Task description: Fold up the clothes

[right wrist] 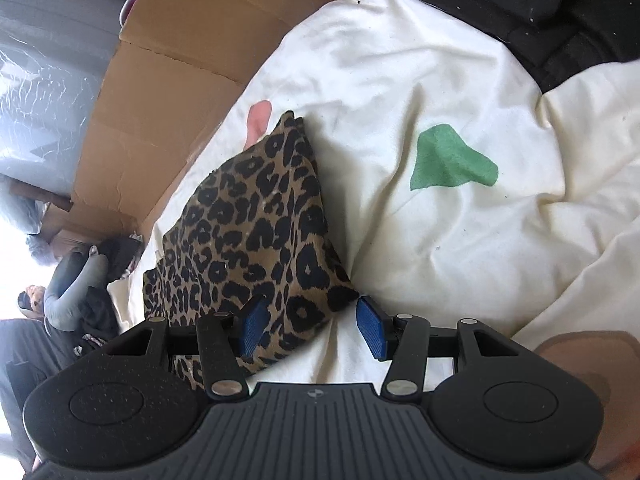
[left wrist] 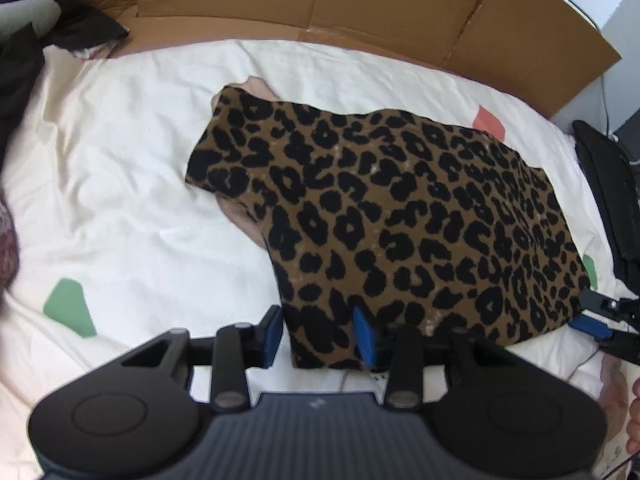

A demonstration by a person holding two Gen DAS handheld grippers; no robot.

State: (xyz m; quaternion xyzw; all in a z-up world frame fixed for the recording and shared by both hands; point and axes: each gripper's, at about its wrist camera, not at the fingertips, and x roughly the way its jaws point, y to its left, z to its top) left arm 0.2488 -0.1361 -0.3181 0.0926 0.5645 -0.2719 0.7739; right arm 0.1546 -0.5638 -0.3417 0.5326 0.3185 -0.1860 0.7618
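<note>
Across the cream bedsheet point(left wrist: 120, 200), with its green and coral patches, plenty of bare cloth lies open toward 9 and 10 o'clock of the left wrist view, while a brown cardboard wall point(left wrist: 360, 12) closes the far side from 11 through 1 o'clock. Dark clothes point(left wrist: 80, 28) are heaped at the 10 o'clock corner, and a black object point(left wrist: 612, 200) crowds the 3 o'clock edge. From the right wrist view the sheet point(right wrist: 460, 260) runs free toward 1 and 3 o'clock, bounded by something black point(right wrist: 540, 8) at 1 o'clock and the cardboard point(right wrist: 168, 80) at 10 to 11 o'clock. Pale pink fabric peeks from under the leopard-print garment point(left wrist: 400, 220) at its far and left edges, too little of it showing to say what it is. A person at 9 o'clock of the right view is small and washed out by glare. The garment lies flat in the middle of the sheet, folded over. Its near left corner sits between the spread blue pads point(left wrist: 364, 338) of the left gripper point(left wrist: 318, 334), which stands wide and not closed on the cloth. The right gripper point(right wrist: 314, 326) is also spread, the garment's point(right wrist: 248, 232) near right corner lying over its left pad and white sheet filling the remaining gap; in the left view it point(left wrist: 592, 312) shows at 4 o'clock against the garment's edge.
</note>
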